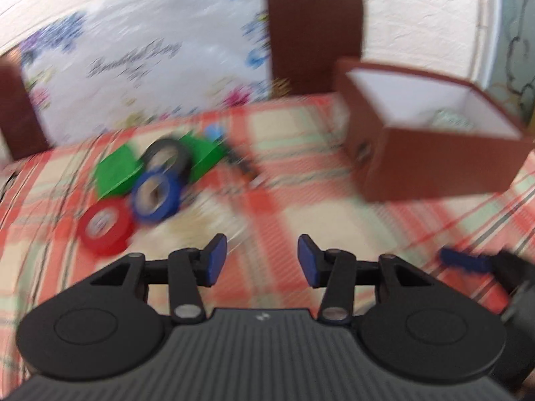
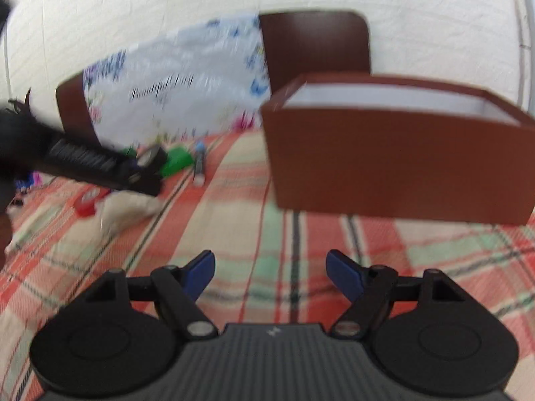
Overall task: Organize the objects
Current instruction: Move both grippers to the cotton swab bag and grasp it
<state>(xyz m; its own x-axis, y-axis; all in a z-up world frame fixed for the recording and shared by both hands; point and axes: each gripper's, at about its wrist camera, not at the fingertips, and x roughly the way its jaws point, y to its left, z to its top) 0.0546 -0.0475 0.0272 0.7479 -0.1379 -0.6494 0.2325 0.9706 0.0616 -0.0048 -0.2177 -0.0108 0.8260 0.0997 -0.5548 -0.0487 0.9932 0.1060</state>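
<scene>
**Both grippers empty above the checked cloth, tape rolls in a heap, box to the right**

While blurred throughout, shows enough to place things. Left gripper [image 1: 262, 260]: jaws set wide apart, blue pads bare, nothing between them, held over the red-and-cream checked cloth [image 1: 301, 207]. Ahead and to the left of it, a small heap: red tape roll [image 1: 105, 225] nearest, flat on the cloth; blue tape roll [image 1: 155, 197] just beside it, tilted up and leaning on the pile; black tape roll [image 1: 169, 158] behind the blue one, touching it. Green pieces [image 1: 115, 173] under and around the rolls, shape too smeared to tell. Behind the heap, a small blue-capped item, seen clearer from the right wrist as a slim marker [image 2: 199, 163] lying on the cloth.

Right gripper [image 2: 270, 275]: jaws likewise wide, pads clear, gripping nothing. Brown box [image 1: 434, 163] well to the right of the heap, open at the top, white inside, with something pale at the bottom, not identifiable. From the right wrist, same box close ahead and to the right, inside hidden by its near wall.

Behind all, a flowered white sheet [image 1: 150, 56] propped against a brown chair back [image 1: 314, 33].
</scene>
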